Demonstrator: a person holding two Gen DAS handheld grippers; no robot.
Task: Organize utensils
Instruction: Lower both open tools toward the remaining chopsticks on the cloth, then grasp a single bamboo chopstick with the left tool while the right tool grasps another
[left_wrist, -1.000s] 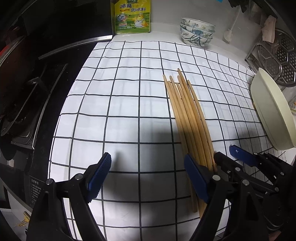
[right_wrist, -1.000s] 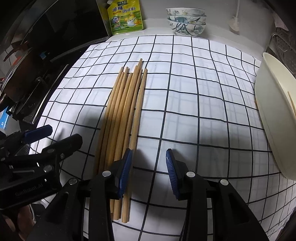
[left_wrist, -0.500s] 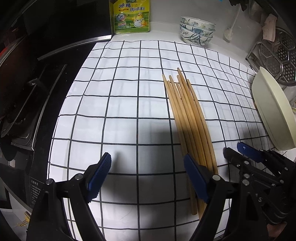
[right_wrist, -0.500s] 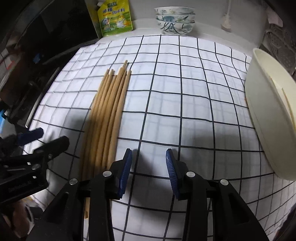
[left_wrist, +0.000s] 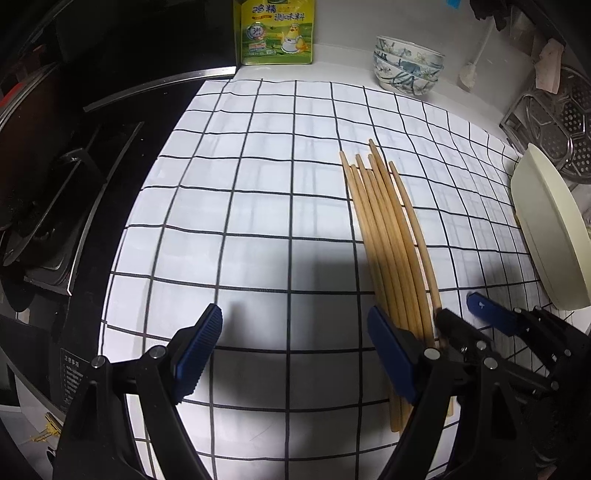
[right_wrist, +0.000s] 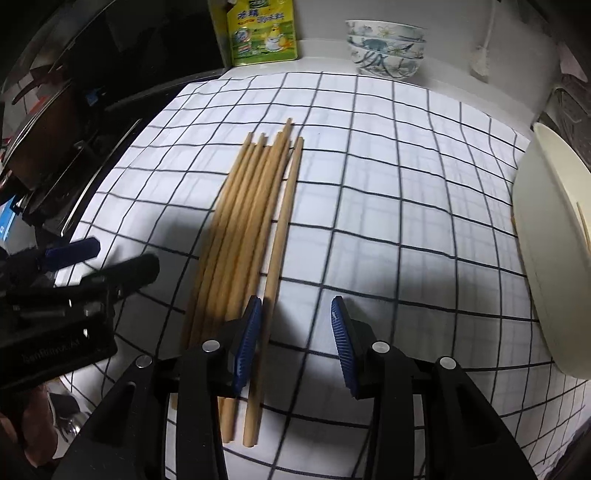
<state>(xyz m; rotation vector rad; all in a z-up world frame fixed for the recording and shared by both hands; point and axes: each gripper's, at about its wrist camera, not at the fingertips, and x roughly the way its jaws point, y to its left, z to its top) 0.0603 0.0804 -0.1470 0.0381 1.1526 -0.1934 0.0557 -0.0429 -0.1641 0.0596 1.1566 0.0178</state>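
Now the bundle of long pale wooden chopsticks (right_wrist: 255, 236) lies side by side on the white black-checked cloth (left_wrist: 258, 206), one stick slightly apart on the right. We hold the right gripper (right_wrist: 295, 343) just above their near ends, jaws half apart and gripping nothing; the left gripper (left_wrist: 291, 354) hangs wide apart beside them, also empty. We judge the pick-up not yet begun (the cream oval dish (right_wrist: 550, 258) may be the destination): next, lower and close on that loose stick
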